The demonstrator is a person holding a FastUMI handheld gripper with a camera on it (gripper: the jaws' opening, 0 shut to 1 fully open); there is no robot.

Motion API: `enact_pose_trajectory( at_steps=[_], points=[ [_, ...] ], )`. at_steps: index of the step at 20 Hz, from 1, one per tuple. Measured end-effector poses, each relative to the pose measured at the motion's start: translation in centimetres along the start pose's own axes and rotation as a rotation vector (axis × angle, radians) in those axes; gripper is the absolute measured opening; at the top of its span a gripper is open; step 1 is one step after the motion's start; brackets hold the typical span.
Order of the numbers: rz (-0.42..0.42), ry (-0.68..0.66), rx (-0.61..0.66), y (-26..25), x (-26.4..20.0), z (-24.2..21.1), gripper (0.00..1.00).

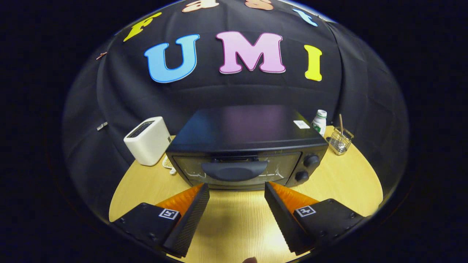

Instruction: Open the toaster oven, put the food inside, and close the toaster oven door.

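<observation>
The tongs (237, 188) stand wide apart with nothing between them, over the bare wooden worktop (234, 219). Just ahead, at twelve o'clock, sits the toaster oven (248, 146), its door (237, 170) closed; what lies behind the glass cannot be told. Two knobs (307, 168) sit on its right face. At ten o'clock stands a white toaster (148, 140). At two o'clock, behind the oven, are a white bottle (320, 122) and a wire basket (340, 140) holding a stick.
</observation>
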State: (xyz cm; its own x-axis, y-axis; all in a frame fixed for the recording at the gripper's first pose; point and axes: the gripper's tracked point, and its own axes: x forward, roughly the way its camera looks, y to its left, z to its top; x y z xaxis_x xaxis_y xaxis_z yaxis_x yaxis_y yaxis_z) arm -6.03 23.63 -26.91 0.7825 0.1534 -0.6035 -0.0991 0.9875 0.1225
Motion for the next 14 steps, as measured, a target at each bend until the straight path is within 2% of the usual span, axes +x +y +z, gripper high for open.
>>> enact_pose_trajectory(
  at_steps=[8, 14],
  points=[
    [0.020, -0.104, -0.022, -2.3, -4.3, 4.0, 0.99],
    [0.017, -0.249, -0.051, -6.0, -8.5, 10.7, 0.99]
  ],
)
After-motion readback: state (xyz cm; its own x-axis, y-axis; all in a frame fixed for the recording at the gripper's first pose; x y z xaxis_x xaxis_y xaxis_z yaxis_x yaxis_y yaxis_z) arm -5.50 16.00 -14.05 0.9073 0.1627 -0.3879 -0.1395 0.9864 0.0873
